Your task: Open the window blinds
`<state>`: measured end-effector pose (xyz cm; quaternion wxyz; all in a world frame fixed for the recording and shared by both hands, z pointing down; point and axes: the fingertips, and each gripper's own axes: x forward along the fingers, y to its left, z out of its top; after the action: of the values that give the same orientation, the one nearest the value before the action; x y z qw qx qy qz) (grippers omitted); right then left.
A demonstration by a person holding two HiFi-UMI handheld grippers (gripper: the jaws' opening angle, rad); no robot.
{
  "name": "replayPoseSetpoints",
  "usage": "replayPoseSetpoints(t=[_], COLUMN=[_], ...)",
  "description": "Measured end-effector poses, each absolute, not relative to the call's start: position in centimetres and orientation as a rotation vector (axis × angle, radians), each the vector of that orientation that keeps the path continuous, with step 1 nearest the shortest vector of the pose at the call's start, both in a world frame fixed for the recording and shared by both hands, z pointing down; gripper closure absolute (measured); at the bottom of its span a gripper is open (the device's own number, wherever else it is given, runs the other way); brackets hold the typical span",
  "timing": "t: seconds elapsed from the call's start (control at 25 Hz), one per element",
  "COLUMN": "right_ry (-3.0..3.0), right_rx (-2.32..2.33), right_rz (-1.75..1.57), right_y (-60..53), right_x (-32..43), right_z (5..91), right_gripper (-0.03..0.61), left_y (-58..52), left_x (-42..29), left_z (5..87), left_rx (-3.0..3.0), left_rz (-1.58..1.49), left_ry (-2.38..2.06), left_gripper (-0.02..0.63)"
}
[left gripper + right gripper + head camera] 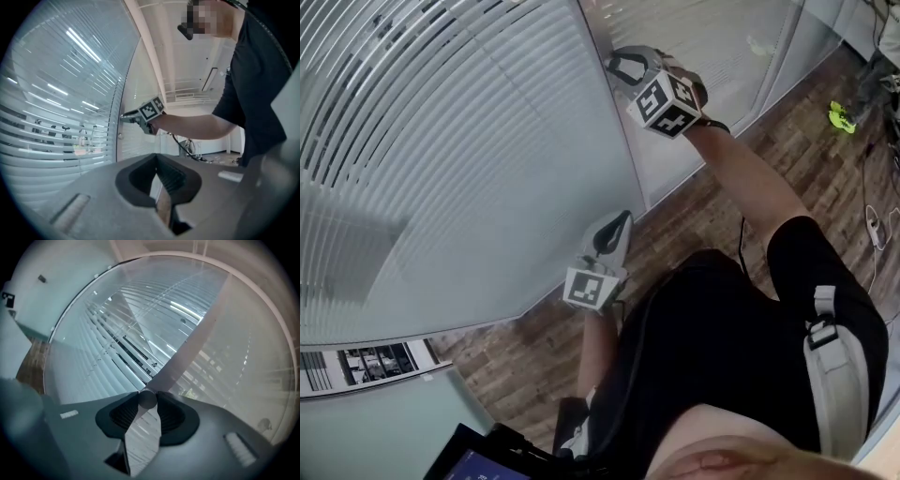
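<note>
Task under way, not finished. My right gripper (pixel 617 66) has its jaws pinching the small round knob (pixel 147 399) that sits on the post (pixel 197 341) between the two glass panes. I take that for the tilt control, so this is the turning step.

The blinds (pixel 441 141) are behind the glass, on the left of the post, fully lowered and covering the whole pane. More slats show in the pane on the right of the post. From the left gripper view I see the room behind through gaps between the slats, so they look partly tilted open. From the head view they read mostly white and closed. My call is partway, with more knob turning left.

My left gripper (pixel 621 225) is lower than the knob, near the post and off the glass, with its jaws pressed together on nothing. It is idle.

Wood floor (pixel 694 225) runs along the foot of the post.
</note>
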<state>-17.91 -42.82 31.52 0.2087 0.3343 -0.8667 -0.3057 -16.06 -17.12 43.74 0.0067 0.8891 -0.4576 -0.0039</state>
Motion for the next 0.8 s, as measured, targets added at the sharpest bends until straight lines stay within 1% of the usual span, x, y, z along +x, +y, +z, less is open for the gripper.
replayPoseSetpoints(t=[0.36,0.8], right_ry=[-2.625,-2.684], right_rx=[1.031,1.083], right_rz=[-0.54,-0.424], right_y=[-43.2,-43.4], right_x=[-17.8,-17.8], right_z=[31.6,31.5], right_gripper=[0.448,0.448], left_y=[-16.8,-16.5], left_x=[-15.9,-16.4], left_z=[44.3,44.4], left_rx=[2.794,2.801], left_rz=[0.002,-0.009], left_ry=[-1.413,-1.429], left_gripper=[0.612,0.612])
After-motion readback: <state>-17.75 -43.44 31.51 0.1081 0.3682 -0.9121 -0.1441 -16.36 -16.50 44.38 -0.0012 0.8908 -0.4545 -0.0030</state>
